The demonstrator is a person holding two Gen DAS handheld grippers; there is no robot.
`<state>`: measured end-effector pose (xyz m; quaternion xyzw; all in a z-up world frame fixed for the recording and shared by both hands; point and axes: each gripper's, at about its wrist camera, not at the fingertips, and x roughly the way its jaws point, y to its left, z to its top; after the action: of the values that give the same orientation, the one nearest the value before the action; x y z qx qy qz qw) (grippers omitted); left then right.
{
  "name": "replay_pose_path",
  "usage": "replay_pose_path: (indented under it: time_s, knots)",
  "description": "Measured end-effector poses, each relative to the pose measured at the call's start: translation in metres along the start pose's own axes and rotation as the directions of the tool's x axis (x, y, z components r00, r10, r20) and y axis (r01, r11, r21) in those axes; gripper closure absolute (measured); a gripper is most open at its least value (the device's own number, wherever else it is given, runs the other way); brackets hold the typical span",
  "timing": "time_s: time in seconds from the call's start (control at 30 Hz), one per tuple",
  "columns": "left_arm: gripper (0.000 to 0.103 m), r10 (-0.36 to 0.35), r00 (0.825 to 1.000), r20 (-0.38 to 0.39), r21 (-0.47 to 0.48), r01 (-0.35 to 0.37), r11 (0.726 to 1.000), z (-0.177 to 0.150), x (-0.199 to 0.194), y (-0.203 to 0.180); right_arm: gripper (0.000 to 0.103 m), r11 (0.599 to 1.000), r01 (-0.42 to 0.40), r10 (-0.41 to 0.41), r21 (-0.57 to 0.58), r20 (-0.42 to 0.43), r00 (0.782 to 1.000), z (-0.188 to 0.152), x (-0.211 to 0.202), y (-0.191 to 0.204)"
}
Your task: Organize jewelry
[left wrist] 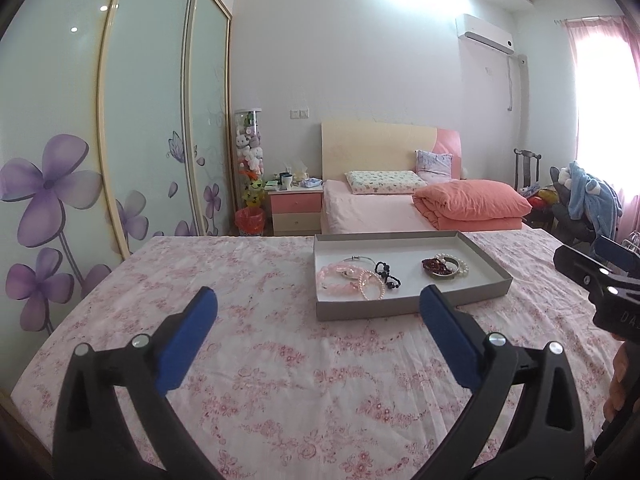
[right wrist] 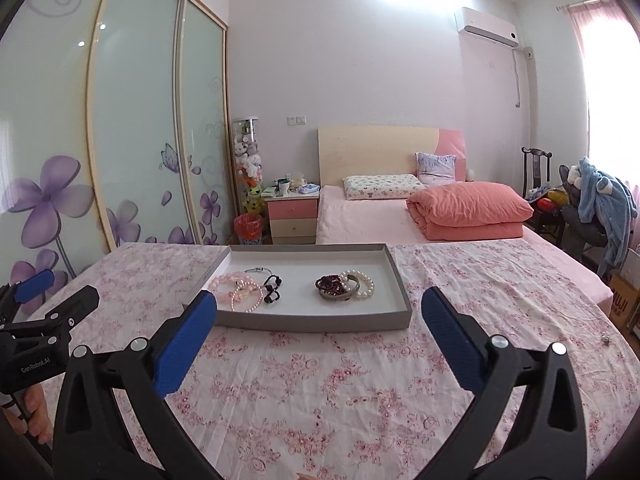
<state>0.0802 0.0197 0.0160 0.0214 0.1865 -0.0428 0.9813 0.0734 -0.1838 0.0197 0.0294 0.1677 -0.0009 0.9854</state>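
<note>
Left wrist view: left gripper, two blue-padded fingers spread wide with nothing between them, held above the floral pink cloth; grey shallow tray resting on that cloth ahead and a little to the right, just beyond the right-hand finger; inside the tray, a near-left cluster of pink bead bracelet, small pearl bracelet, thin silver bangle and black bead bracelet, touching or overlapping; a separate cluster toward the tray's right of dark red bead bracelet, metal cuff and white pearl bracelet, likewise piled together; right gripper at the frame's right edge, only partly seen; bed with salmon folded quilt behind; wardrobe with purple flowers at left.

Right wrist view: right gripper, fingers fully parted, empty, above the same cloth; tray directly ahead, its near wall between the fingertips; pink beads and black beads at tray left, dark red beads and pearls centre-right; left gripper at the frame's left edge, jaws apart; a hand below it on the handle.
</note>
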Motion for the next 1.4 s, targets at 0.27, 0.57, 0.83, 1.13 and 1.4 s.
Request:
replay_pose_path:
  time_s: [0.27,0.57,0.83,1.13,1.4]
  knots:
    - [0.004,0.003,1.000,-0.015,-0.006,-0.004,1.000,-0.013,-0.004,-0.002,0.002,1.000,0.004,-0.004,0.009,-0.011,1.000,-0.021,-0.007,0.001]
    - [0.004,0.016,1.000,-0.019,-0.020,-0.017,1.000,-0.023,-0.008,-0.001,0.002,1.000,-0.007,0.008,0.029,-0.023,1.000,-0.030,-0.009,-0.006]
    - [0.004,0.005,1.000,-0.022,-0.021,-0.006,1.000,-0.027,-0.008,-0.004,0.002,1.000,-0.010,0.010,0.029,-0.023,1.000,-0.031,-0.009,-0.006]
    - [0.004,0.003,1.000,-0.024,-0.020,-0.004,1.000,-0.027,-0.006,-0.003,0.002,1.000,-0.014,0.014,0.028,-0.025,1.000,-0.031,-0.009,-0.004]
    - [0.004,0.000,1.000,-0.027,-0.013,0.000,1.000,-0.027,-0.002,-0.005,0.002,0.999,-0.013,0.014,0.029,-0.027,1.000,-0.031,-0.007,-0.003]
